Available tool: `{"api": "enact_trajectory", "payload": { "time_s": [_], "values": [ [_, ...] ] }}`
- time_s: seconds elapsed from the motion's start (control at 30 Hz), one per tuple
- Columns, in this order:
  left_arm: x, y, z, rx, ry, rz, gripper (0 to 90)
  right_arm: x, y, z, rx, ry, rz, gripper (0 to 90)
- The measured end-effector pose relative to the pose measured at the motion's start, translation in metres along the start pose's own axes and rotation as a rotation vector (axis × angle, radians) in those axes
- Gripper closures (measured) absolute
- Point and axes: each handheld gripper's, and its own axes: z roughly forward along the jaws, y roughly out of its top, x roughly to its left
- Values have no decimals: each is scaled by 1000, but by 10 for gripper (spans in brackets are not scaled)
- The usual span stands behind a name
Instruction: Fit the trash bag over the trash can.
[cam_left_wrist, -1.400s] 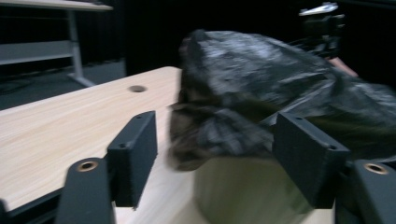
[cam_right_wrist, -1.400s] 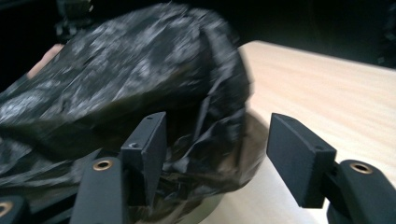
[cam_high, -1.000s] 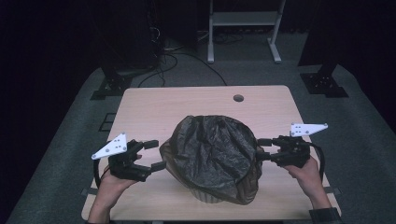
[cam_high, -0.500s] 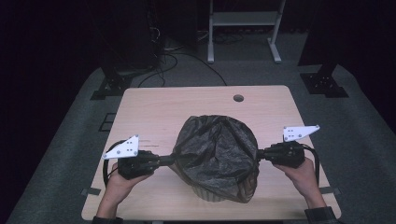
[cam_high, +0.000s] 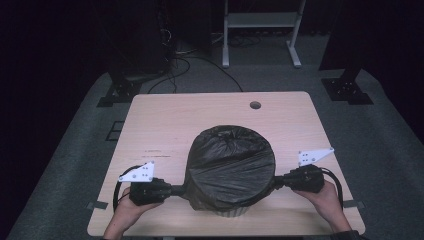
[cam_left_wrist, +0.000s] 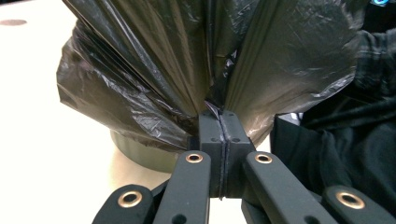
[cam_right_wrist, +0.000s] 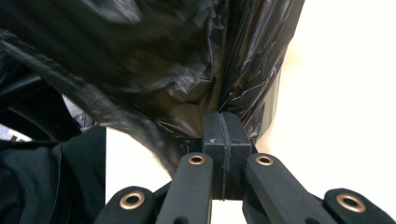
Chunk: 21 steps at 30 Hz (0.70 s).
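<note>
Jaws of the left gripper (cam_high: 172, 190) are pressed fully together on a gathered pleat of the black bin bag (cam_high: 231, 165), and in the left gripper view the film fans upward out of that pinch (cam_left_wrist: 219, 116). Jaws of the right gripper (cam_high: 280, 182) are closed just as tightly on the opposite edge of the bag, with the plastic bunched above them in the right gripper view (cam_right_wrist: 223, 119). Holding the bag's hem at two opposite points lets the person stretch it wide and draw it down evenly over the small round bin (cam_high: 229, 212), whose ribbed wall peeks out beneath the bag. That bin stands near the person's edge of the surface (cam_high: 165, 125), between the two grippers, with the bag draped over its top like a taut cap. Judging by this, the lining step is well along.
</note>
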Motion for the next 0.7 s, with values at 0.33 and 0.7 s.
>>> {"api": "enact_trajectory", "payload": {
  "time_s": [0.33,0.7],
  "values": [
    [-1,-6,4,37,-33,11,895,7,-7,6,36,29,-9,900],
    [-5,-5,4,44,9,30,893,17,-8,3,48,15,-38,900]
  ]
}}
